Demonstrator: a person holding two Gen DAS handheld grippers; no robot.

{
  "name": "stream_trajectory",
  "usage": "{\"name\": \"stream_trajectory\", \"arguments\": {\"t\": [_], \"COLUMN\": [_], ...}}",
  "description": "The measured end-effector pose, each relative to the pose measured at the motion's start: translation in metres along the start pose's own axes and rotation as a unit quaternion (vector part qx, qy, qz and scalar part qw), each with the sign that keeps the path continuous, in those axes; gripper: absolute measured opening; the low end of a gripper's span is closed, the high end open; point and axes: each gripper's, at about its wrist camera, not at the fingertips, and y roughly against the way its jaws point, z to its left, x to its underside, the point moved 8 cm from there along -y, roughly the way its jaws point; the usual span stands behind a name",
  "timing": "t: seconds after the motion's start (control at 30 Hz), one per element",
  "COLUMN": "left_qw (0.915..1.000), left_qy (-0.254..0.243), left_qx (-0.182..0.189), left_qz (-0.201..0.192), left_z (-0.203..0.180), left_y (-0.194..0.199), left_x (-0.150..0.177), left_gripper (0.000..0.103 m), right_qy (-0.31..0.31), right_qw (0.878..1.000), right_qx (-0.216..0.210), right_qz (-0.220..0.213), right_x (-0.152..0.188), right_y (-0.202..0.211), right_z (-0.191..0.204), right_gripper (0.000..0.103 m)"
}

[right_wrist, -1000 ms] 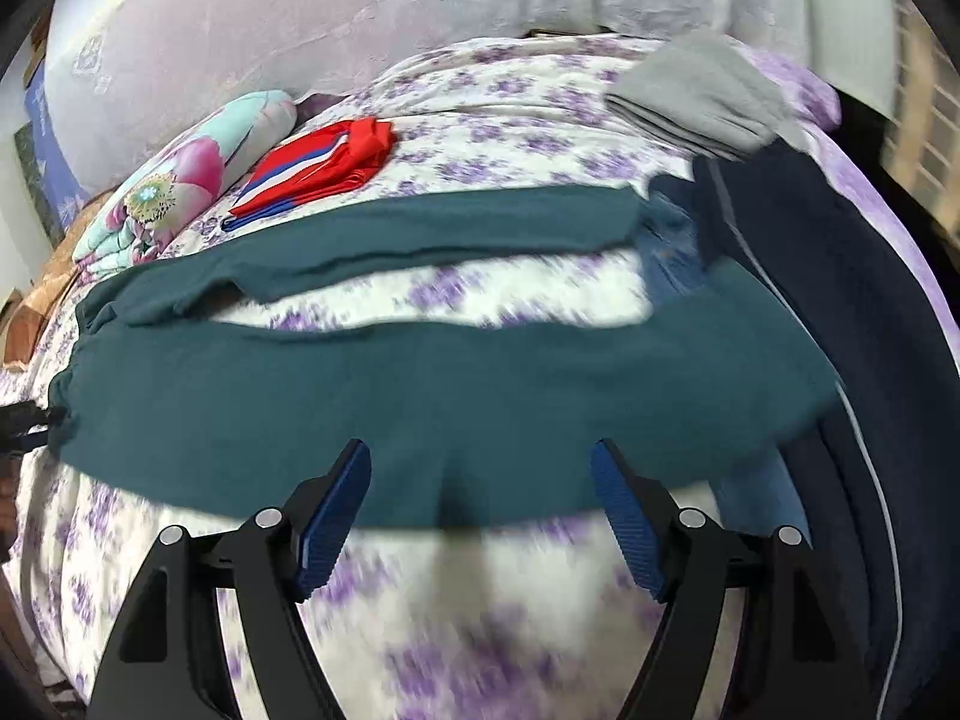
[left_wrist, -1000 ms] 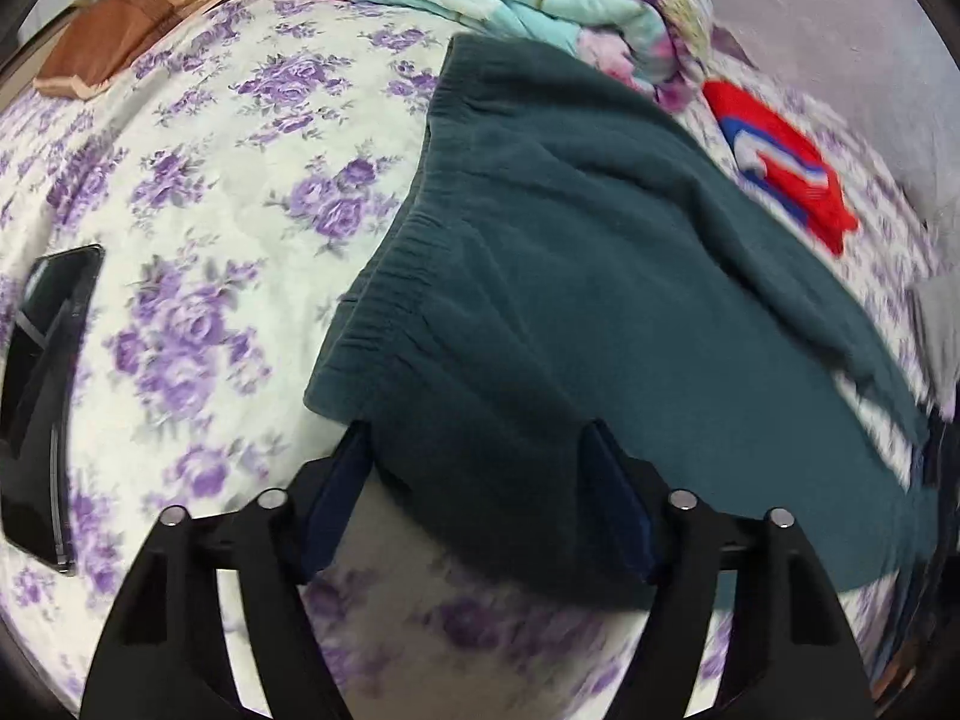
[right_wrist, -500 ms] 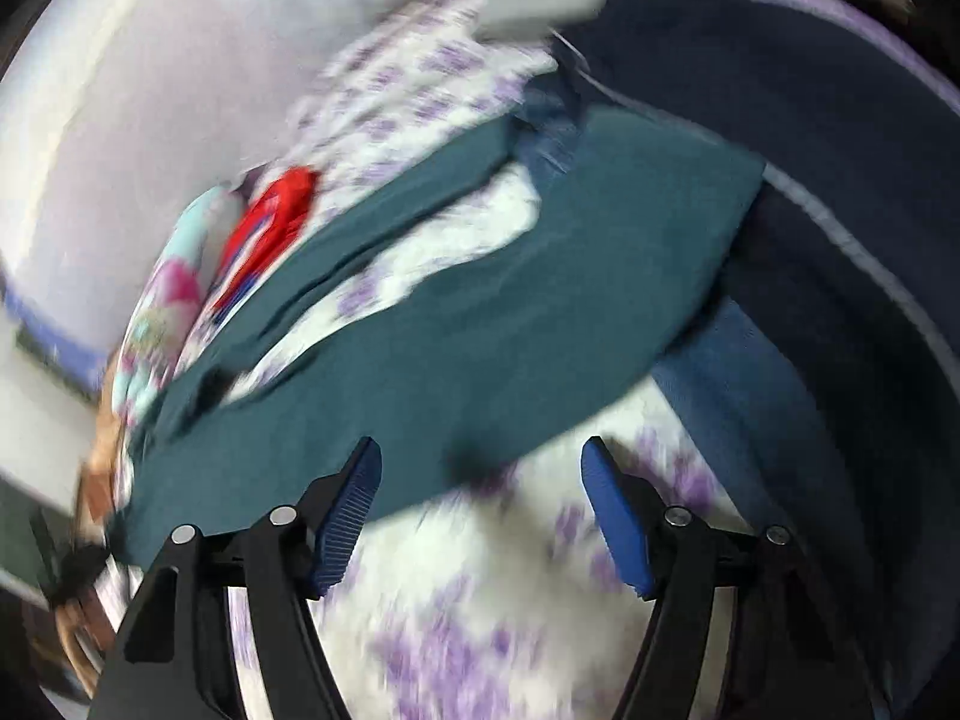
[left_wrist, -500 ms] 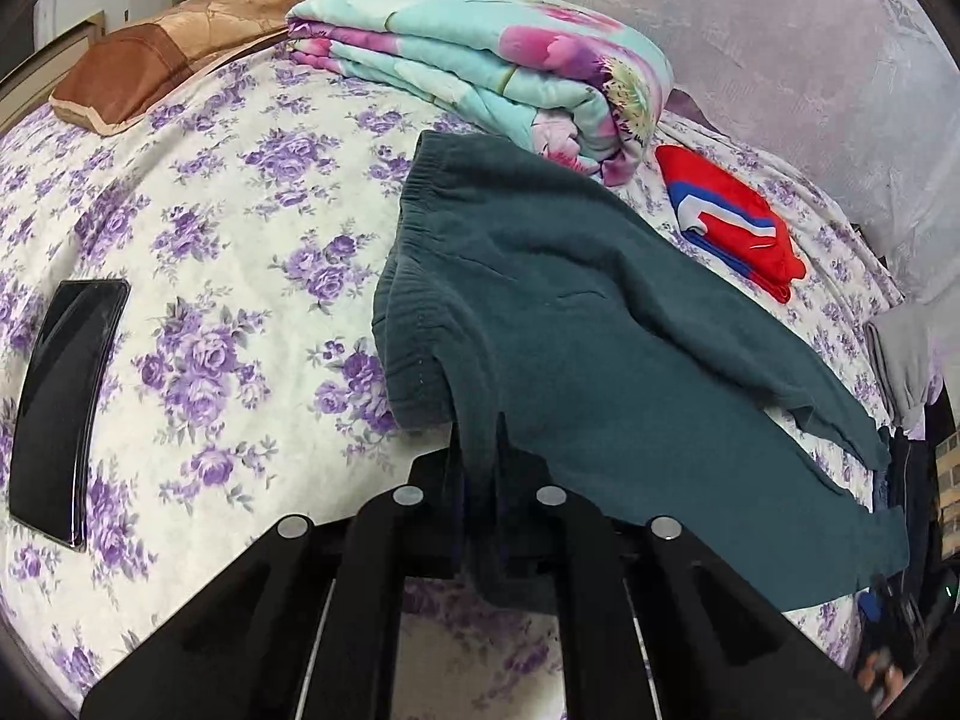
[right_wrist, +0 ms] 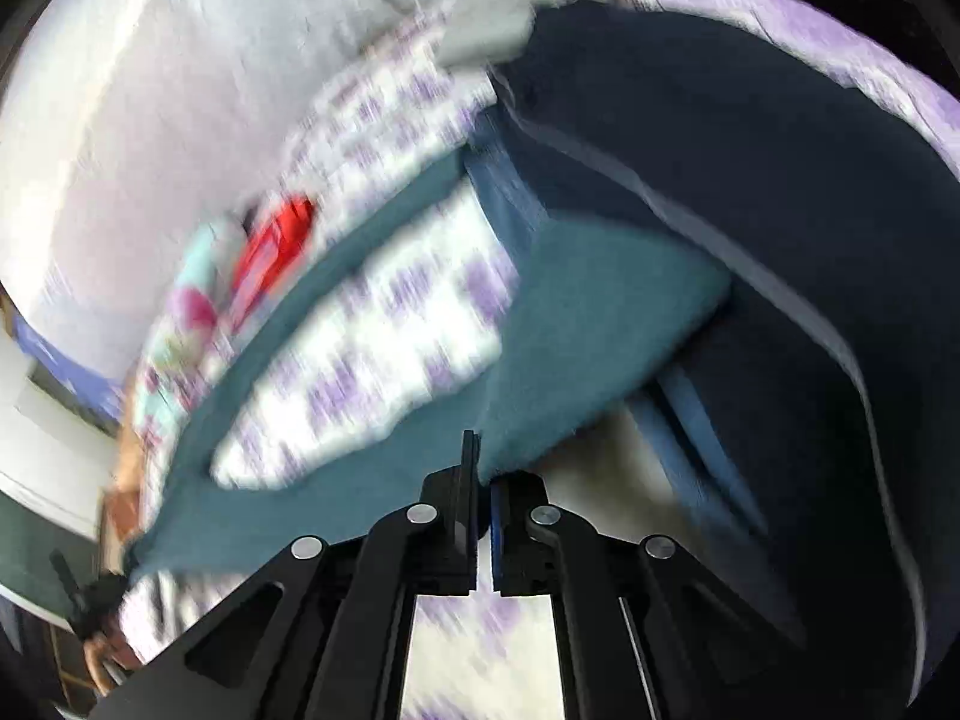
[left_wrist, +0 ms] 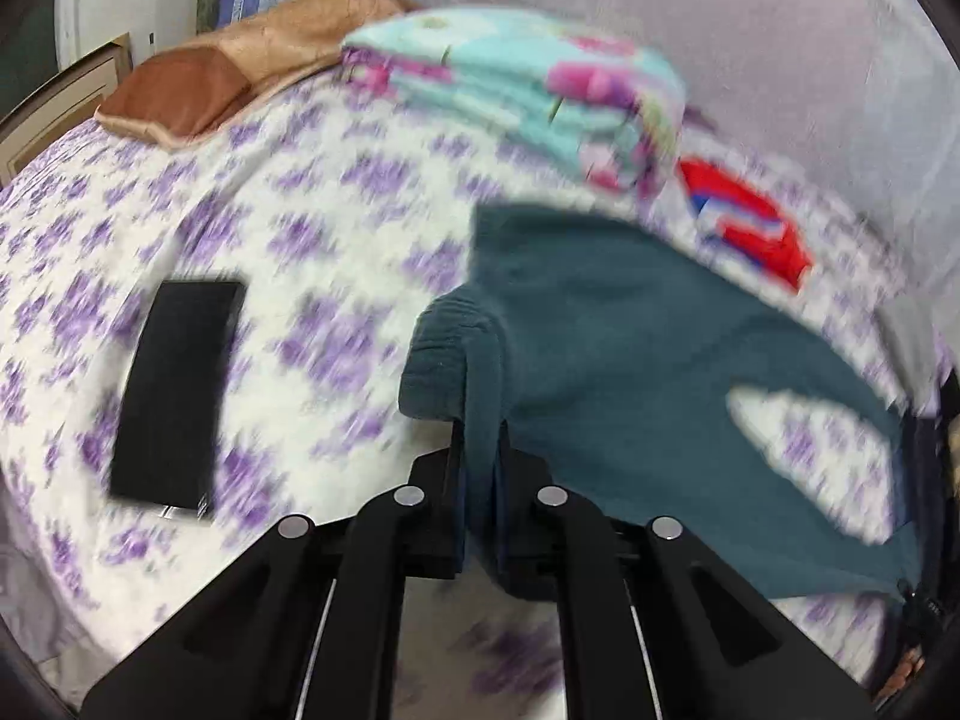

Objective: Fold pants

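On the bed [left_wrist: 336, 222], with its purple-flowered sheet, I see the teal pants [left_wrist: 648, 360] spread lengthwise, their two legs split apart so a wedge of sheet shows between them. My left tool [left_wrist: 480, 468] is clenched on the gathered waistband end, a fold of teal cloth pinched tight between its fingers and bunched just above them. My right tool [right_wrist: 483, 480] is clamped too, its jaws nearly together with the hem edge of the near leg caught between them; that leg's cloth [right_wrist: 576, 348] rises from the grip and drapes back over a dark navy garment [right_wrist: 750, 210] lying along the bed's foot end. Both views are smeared with motion blur, so finer detail is lost.

Toward the head edge I make out a tan pillow [left_wrist: 240, 66], and beside it a folded turquoise and pink floral quilt [left_wrist: 528, 84]. Just past the pants, near the wall-side edge, lies a folded red, white and blue garment [left_wrist: 750, 222]. A black phone [left_wrist: 174, 390] rests flat on the sheet, well apart from the waistband. A grey folded cloth [right_wrist: 498, 18] sits beyond the navy garment.
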Motion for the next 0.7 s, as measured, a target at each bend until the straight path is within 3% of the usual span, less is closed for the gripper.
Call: {"name": "stream_trajectory", "arguments": {"t": [0.03,0.07,0.1,0.13,0.17,0.2,0.23,0.27,0.37,0.43,0.5,0.6,0.7], "left_qw": [0.9997,0.9982,0.9958,0.9939,0.9921,0.9913,0.9901,0.989,0.9852,0.9847,0.9821,0.9758,0.9714], "left_qy": [-0.013,-0.025,-0.029,-0.026,-0.018,-0.009,0.003,0.005,-0.034,-0.084,-0.137,-0.199,-0.221], "left_qx": [-0.018,-0.046,-0.082,-0.105,-0.124,-0.131,-0.137,-0.137,-0.131,-0.103,-0.085,-0.07,-0.08], "left_qz": [0.015,0.027,0.029,0.023,0.008,-0.005,-0.03,-0.055,-0.104,-0.112,-0.096,-0.057,-0.037], "left_z": [0.007,0.017,0.029,0.038,0.05,0.056,0.062,0.062,0.039,0.008,-0.026,-0.055,-0.062], "left_y": [-0.007,-0.013,-0.015,-0.013,-0.005,0.003,0.015,0.026,0.037,0.026,-0.001,-0.05,-0.088], "left_x": [0.01,0.018,0.022,0.022,0.017,0.013,0.003,-0.008,-0.04,-0.06,-0.082,-0.102,-0.117], "left_gripper": [0.012,0.02,0.021,0.021,0.024,0.034,0.04,0.053,0.065,0.078,0.079,0.079,0.079], "right_qy": [0.008,0.019,0.03,0.044,0.053,0.066,0.089,0.106,0.154,0.196,0.236,0.308,0.376], "right_qw": [0.999,0.999,0.998,0.997,0.995,0.993,0.987,0.981,0.965,0.963,0.958,0.946,0.924], "right_qx": [0.033,0.039,0.047,0.068,0.079,0.093,0.115,0.132,0.124,0.082,0.057,0.038,0.041], "right_qz": [0.024,0.023,0.018,0.008,-0.008,-0.033,-0.067,-0.096,-0.17,-0.169,-0.153,-0.092,-0.051], "right_x": [0.013,0.017,0.017,0.013,0.008,0.001,-0.011,-0.023,-0.061,-0.08,-0.095,-0.112,-0.12], "right_y": [-0.008,-0.007,-0.005,0.006,0.015,0.027,0.042,0.053,0.064,0.038,0.005,-0.07,-0.138], "right_z": [-0.01,-0.012,-0.01,-0.006,-0.002,0.004,0.013,0.022,0.063,0.101,0.13,0.185,0.232], "right_gripper": [0.01,0.01,0.011,0.021,0.043,0.051,0.053,0.053,0.059,0.06,0.065,0.067,0.067]}}
